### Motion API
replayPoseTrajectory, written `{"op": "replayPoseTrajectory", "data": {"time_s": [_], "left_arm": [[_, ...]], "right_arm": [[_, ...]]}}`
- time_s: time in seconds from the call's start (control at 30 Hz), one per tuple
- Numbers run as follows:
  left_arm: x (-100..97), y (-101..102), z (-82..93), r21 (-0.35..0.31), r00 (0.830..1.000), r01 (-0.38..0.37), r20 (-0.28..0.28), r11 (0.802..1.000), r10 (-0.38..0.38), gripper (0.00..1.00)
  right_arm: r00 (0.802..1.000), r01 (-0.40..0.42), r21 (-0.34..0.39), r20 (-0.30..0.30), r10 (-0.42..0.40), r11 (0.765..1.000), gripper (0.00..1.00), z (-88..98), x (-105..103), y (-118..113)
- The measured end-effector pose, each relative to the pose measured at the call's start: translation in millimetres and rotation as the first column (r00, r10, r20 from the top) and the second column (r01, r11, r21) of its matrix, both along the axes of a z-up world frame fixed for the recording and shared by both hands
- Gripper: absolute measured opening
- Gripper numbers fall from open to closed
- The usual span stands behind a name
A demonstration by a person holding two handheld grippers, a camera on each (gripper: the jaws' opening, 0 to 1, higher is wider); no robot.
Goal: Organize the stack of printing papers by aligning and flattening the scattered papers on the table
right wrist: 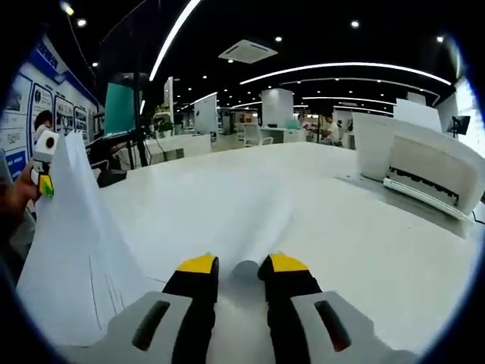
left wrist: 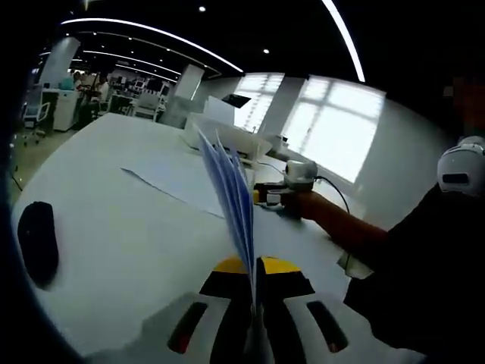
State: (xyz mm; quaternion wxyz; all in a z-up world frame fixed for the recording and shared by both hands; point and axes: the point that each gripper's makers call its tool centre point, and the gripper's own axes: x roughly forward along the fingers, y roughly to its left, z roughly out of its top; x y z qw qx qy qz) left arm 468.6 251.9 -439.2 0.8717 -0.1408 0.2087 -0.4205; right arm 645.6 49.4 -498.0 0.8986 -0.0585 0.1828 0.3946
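My left gripper (left wrist: 255, 265) is shut on a stack of printing papers (left wrist: 231, 189), held upright on its edge above the white table (left wrist: 129, 243) and seen edge-on. In the right gripper view that stack (right wrist: 72, 250) stands at the left, with the left gripper (right wrist: 45, 182) on its far side. One loose sheet (left wrist: 174, 178) lies flat on the table. My right gripper (right wrist: 242, 267) lies low over the table, its jaws a little apart with the curled near edge of that sheet (right wrist: 250, 220) pinched between them. A hand holds the right gripper (left wrist: 265, 199) beside the stack.
A white printer (left wrist: 223, 130) (right wrist: 424, 163) sits at the table's back. A black oval object (left wrist: 38, 243) lies on the table at the left. A person in dark clothes (left wrist: 424, 280) stands close on the right. Desks and chairs stand farther off in the room.
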Motion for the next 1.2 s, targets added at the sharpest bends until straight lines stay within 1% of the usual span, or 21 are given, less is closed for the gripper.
{"op": "replayPoseTrajectory", "data": {"time_s": [0.07, 0.1, 0.2, 0.3, 0.43, 0.6, 0.8, 0.87, 0.9, 0.97, 1.07, 1.1, 1.17, 1.2], "left_arm": [[-0.2, 0, -0.2, 0.000, 1.000, -0.001, -0.001, 1.000, 0.001, 0.07], [-0.3, 0, -0.4, 0.000, 1.000, -0.001, -0.002, 1.000, 0.001, 0.07], [-0.8, 0, -0.8, 0.002, 1.000, 0.000, -0.002, 1.000, 0.000, 0.07], [-0.7, 0, -0.5, 0.002, 1.000, 0.000, -0.002, 1.000, 0.000, 0.07], [-0.5, 0, -1.0, 0.004, 1.000, -0.002, -0.002, 1.000, 0.002, 0.07], [-0.2, 0, -3.3, 0.005, 1.000, -0.007, -0.006, 1.000, 0.007, 0.07], [2.5, -1, -6.1, 0.001, 1.000, -0.011, -0.010, 1.000, 0.011, 0.07], [3.4, -2, -7.6, -0.001, 1.000, -0.014, -0.014, 1.000, 0.014, 0.07], [3.4, -2, -7.8, -0.002, 1.000, -0.014, -0.015, 1.000, 0.014, 0.07], [2.7, -4, -7.3, -0.003, 1.000, -0.013, -0.015, 1.000, 0.013, 0.07], [2.6, -5, -6.5, 0.000, 1.000, -0.012, -0.015, 1.000, 0.012, 0.07], [2.7, -5, -6.1, 0.002, 1.000, -0.012, -0.015, 1.000, 0.012, 0.07], [2.8, -6, -4.5, 0.004, 1.000, -0.012, -0.012, 1.000, 0.013, 0.07], [2.8, -7, -3.6, 0.004, 1.000, -0.013, -0.010, 1.000, 0.013, 0.07]], "right_arm": [[1.000, -0.009, 0.003, -0.004, 0.009, 1.000, 0.17, -0.2, -2, 2], [1.000, -0.018, 0.003, -0.005, 0.018, 1.000, 0.13, -0.2, -3, 3], [0.999, -0.034, 0.012, -0.019, 0.034, 0.999, 0.09, -0.5, -6, 5], [0.998, -0.055, 0.017, -0.032, 0.056, 0.998, 0.02, -1.2, -9, 7], [0.998, -0.050, 0.018, -0.036, 0.051, 0.999, 0.00, -1.3, -9, 5], [0.998, -0.051, 0.007, -0.027, 0.051, 0.999, 0.00, -1.4, -9, 4], [0.998, -0.057, -0.016, 0.012, 0.057, 0.998, 0.00, 0.8, -10, 3], [0.998, -0.051, -0.012, 0.025, 0.051, 0.999, 0.00, 3.9, -10, 1], [0.998, -0.042, 0.003, 0.040, 0.042, 0.999, 0.00, 8.3, -9, 0], [0.997, -0.039, 0.046, 0.072, 0.036, 0.998, 0.00, 19.2, -8, -3], [0.997, -0.015, 0.128, 0.077, 0.005, 0.992, 0.00, 32.7, -5, -10], [0.996, -0.008, 0.145, 0.085, -0.004, 0.989, 0.00, 37.6, -4, -13], [0.995, -0.005, 0.148, 0.099, -0.010, 0.989, 0.00, 43.8, -3, -16], [0.992, -0.008, 0.144, 0.128, -0.010, 0.990, 0.00, 51.2, -3, -17]]}}
